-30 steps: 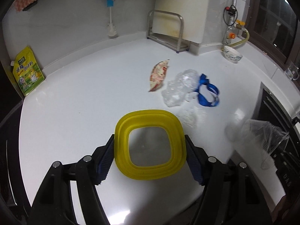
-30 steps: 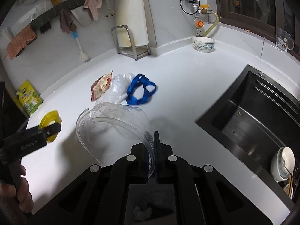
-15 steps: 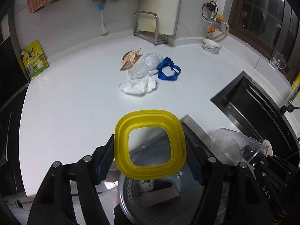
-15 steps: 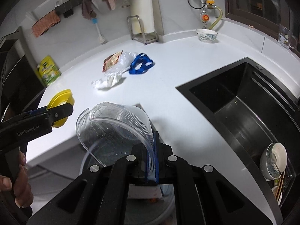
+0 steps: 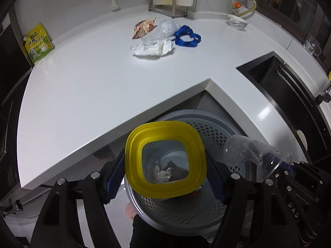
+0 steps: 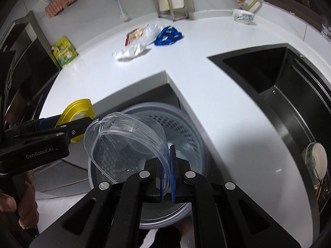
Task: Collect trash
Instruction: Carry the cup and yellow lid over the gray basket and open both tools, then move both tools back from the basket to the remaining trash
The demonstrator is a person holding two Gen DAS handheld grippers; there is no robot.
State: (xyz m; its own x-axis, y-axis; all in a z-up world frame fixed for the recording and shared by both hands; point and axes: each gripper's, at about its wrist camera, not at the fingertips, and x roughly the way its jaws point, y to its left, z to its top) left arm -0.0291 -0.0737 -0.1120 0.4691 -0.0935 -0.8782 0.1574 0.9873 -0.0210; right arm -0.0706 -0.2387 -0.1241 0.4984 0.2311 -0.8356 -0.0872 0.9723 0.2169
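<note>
White counter (image 5: pixel 86 86) wraps the corner of a dim kitchen, with a perforated grey bin (image 5: pixel 211 212) standing on the floor in the notch below its edge.

Left gripper (image 5: pixel 165 170) is clamped across a yellow lid (image 5: pixel 134 161), one blue pad on each side edge, and holds it flat right above the bin's mouth. I judge the lid light and fairly stiff, a frame with a clear middle; gripping it across the edges, as now, looks secure, though the smooth plastic could slip if the jaws eased.

Right gripper (image 6: pixel 168 177) has its jaws nearly together, pinching one wall of a clear plastic container (image 6: pixel 124 140) at the rim. The container sticks out ahead of the fingers, tilted, its open mouth toward the lens, also over the bin. It looks thin, feather-light and easily crushed, so a rim pinch suits it better than squeezing the body.

Inside the bin, seen through the lid's window, lies some crumpled paper (image 5: pixel 162 172).

Farther out on the counter, well apart from both grippers, more rubbish waits in a cluster: a white crumpled tissue (image 5: pixel 153 48) nearest, a clear plastic bag (image 5: pixel 163 31) just behind it, a snack wrapper (image 5: pixel 143 26) to the left and a blue strap (image 5: pixel 187 38) to the right. All look soft and light.
</note>
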